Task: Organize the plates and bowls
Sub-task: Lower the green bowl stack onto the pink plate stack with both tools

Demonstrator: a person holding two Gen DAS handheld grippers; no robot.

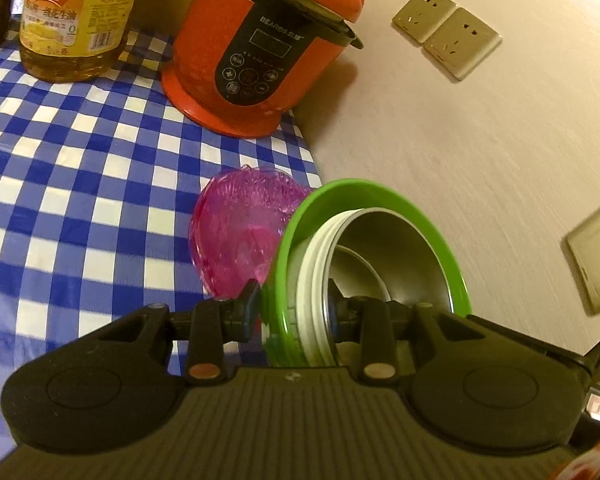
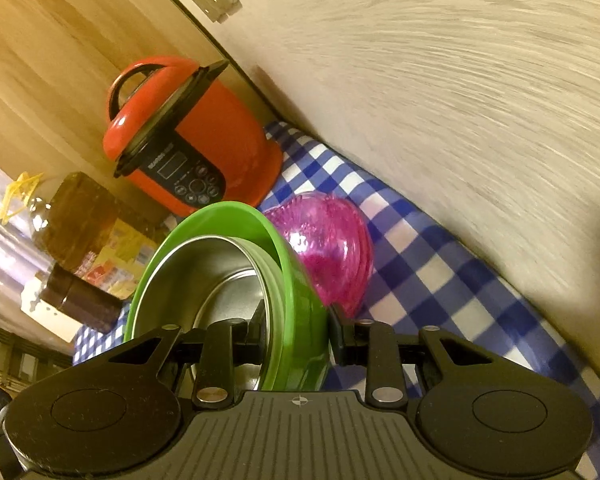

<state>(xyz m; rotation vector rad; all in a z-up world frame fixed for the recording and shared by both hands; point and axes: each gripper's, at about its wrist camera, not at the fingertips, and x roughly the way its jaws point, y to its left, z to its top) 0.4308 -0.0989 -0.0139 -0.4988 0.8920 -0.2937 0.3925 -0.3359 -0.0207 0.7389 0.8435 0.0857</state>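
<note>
A table with a blue and white checked cloth (image 1: 80, 168) runs along the wall. On it stand an orange cooker (image 1: 256, 44), a big bottle of yellow oil (image 1: 76, 20) and a dark jar (image 2: 80, 300). A pink see-through bowl (image 1: 236, 236) lies near the cooker.

The left gripper (image 1: 294, 308) is tipped well over to one side, its two black fingers drawn in close and clamped on the rim of the green bowl (image 1: 380, 190), one finger outside the wall and the other inside. The right gripper (image 2: 296, 330) is rolled over more steeply and pinches the same bowl's rim from the opposite side in the same way. The inner fingertips are partly hidden, so their exact contact is hard to judge.
</note>
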